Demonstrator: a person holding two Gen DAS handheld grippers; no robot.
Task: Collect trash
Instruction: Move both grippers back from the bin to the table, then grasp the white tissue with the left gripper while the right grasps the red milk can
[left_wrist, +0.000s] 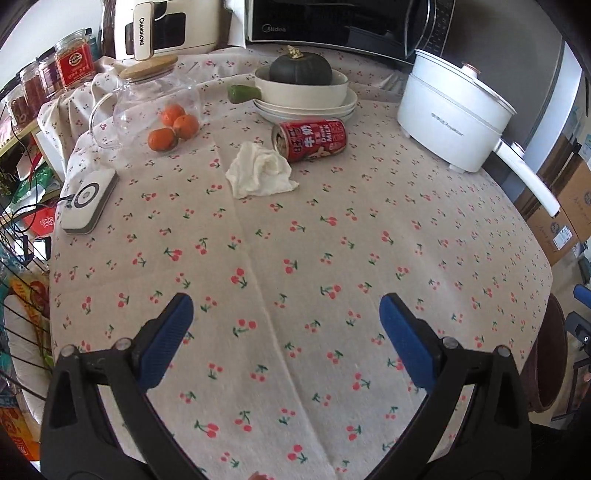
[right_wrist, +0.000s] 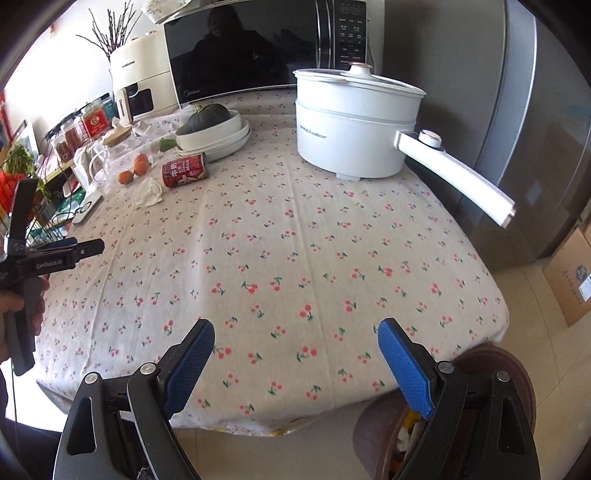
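Both grippers are hovering empty above the near half of the cherry-print surface (left_wrist: 295, 258), nothing yet collected. The left gripper (left_wrist: 286, 314) is spread wide, jaws well apart and holding nothing; the right gripper (right_wrist: 295, 332) is likewise released.

In the left wrist view the trash is lying toward 12 o'clock: a crumpled white tissue (left_wrist: 260, 171) and, touching it at its 1 o'clock, a red milk can (left_wrist: 312, 140) on its side with the open mouth facing the tissue. The brown bin (right_wrist: 461, 406) is standing on the floor just off the surface's near right corner, under the right gripper.

The likely step is the left gripper's reach for the tissue. Doing it well probably means coming down over the tissue's bunched middle, pinching only paper and not the tablecloth, and approaching from the near side so the can is not nudged and set rolling toward the stacked plates (left_wrist: 306, 107).
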